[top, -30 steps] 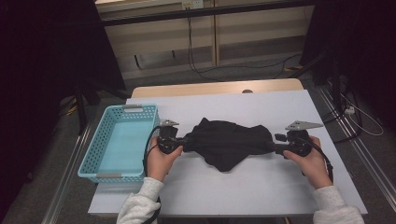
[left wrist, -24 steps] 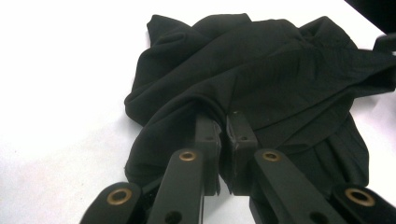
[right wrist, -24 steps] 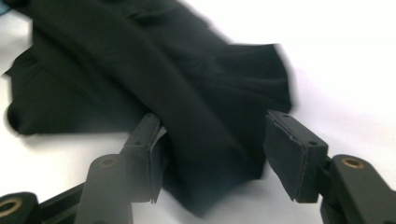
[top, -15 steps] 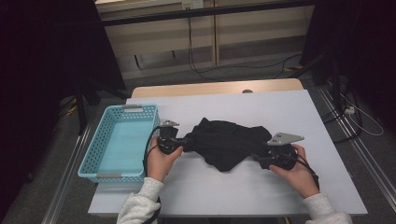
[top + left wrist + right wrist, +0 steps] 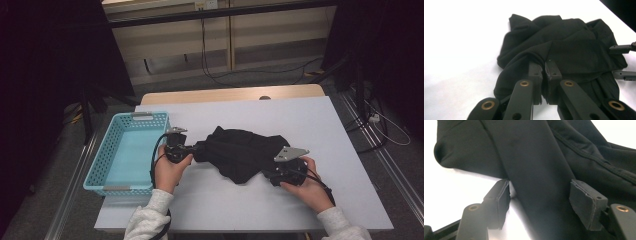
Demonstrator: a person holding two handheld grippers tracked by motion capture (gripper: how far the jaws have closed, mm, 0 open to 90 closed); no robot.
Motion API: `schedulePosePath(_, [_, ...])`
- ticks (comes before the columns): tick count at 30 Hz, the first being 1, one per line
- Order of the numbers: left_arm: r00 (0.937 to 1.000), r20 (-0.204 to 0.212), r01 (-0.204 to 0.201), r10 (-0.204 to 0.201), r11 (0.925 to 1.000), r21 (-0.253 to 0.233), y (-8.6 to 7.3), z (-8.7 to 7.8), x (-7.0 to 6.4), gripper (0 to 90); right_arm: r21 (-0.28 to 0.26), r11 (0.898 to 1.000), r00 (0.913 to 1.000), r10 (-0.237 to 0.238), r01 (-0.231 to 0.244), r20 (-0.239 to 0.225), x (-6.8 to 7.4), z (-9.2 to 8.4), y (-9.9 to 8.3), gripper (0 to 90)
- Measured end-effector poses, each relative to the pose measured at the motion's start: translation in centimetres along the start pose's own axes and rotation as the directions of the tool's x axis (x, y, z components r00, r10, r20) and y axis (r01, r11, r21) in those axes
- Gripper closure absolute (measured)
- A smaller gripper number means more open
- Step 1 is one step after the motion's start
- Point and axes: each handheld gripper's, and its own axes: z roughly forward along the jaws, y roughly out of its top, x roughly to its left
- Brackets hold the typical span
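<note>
Folding work on the black garment [image 5: 243, 152] looks only begun: it lies bunched in the middle of the white table [image 5: 345, 150], beside the blue basket [image 5: 125, 150]. 1 edge is pinched tight in the left gripper [image 5: 544, 71]. The right gripper [image 5: 544, 202] has just been opening its jaws, a strip of cloth loose between them, so smoothing and folding are left.

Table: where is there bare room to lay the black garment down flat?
Free: the far strip of the table beyond the black garment, and the near edge between the forearms. Crowded: mid-table, where the left gripper and right gripper flank it, the blue basket alongside.
</note>
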Motion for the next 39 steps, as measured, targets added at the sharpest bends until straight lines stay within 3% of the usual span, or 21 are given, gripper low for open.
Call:
schedulePosePath(5, [0.9996, 0.015, 0.025, -0.025, 0.9996, -0.011, 0.2, -0.7, 0.4, 85.8, -0.007, 0.999, 0.9989, 0.045, -0.045, 0.012, -0.5, 0.2, -0.1, 35.6])
schedulePosePath(9, [0.9991, 0.020, 0.039, -0.038, 0.9992, -0.014, 0.2, -1.1, 0.7, 85.9, -0.009, 0.998, 0.9978, 0.063, -0.063, 0.022, -0.9, 0.1, -0.2, 52.6])
schedulePosePath(13, [0.9982, 0.031, 0.052, -0.051, 0.9984, -0.024, 0.3, -1.5, 0.7, 86.0, 0.012, 1.000, 0.9940, 0.001, -0.002, 0.110, -1.4, -0.1, -0.1, 72.7])
schedulePosePath(17, [0.9970, 0.037, 0.068, -0.067, 0.9970, -0.037, 0.4, -1.9, 1.0, 86.0, 0.008, 1.000, 0.9915, 0.019, -0.020, 0.129, -2.2, -0.7, -0.2, 77.0])
schedulePosePath(20, [0.9969, 0.037, 0.071, -0.069, 0.9963, -0.049, 0.5, -2.1, 1.0, 86.0, -0.044, 0.998, 0.9885, 0.053, -0.048, 0.141, -2.9, -1.9, 0.0, 79.4])
schedulePosePath(24, [0.9978, 0.030, 0.060, -0.059, 0.9973, -0.042, 0.5, -1.8, 0.9, 85.9, -0.129, 0.988, 0.9882, 0.102, -0.088, 0.114, -3.7, -3.3, 0.5, 84.0])
schedulePosePath(32, [0.9977, 0.034, 0.059, -0.058, 0.9982, -0.012, 0.0, -1.3, 1.0, 85.6, -0.123, 0.989, 0.9931, 0.094, -0.085, 0.070, -3.9, -3.8, 0.4, 85.4])
schedulePosePath(35, [0.9980, 0.045, 0.044, -0.045, 0.9989, 0.017, -0.3, -0.8, 0.8, 85.2, -0.094, 0.993, 0.9933, 0.077, -0.069, 0.087, -4.0, -3.9, -0.1, 85.4])
schedulePosePath(39, [0.9960, 0.077, 0.042, -0.045, 0.9982, 0.043, -0.8, -0.2, 0.4, 85.3, -0.096, 0.988, 0.9898, 0.125, -0.118, 0.069, -4.8, -4.3, -0.9, 85.4])
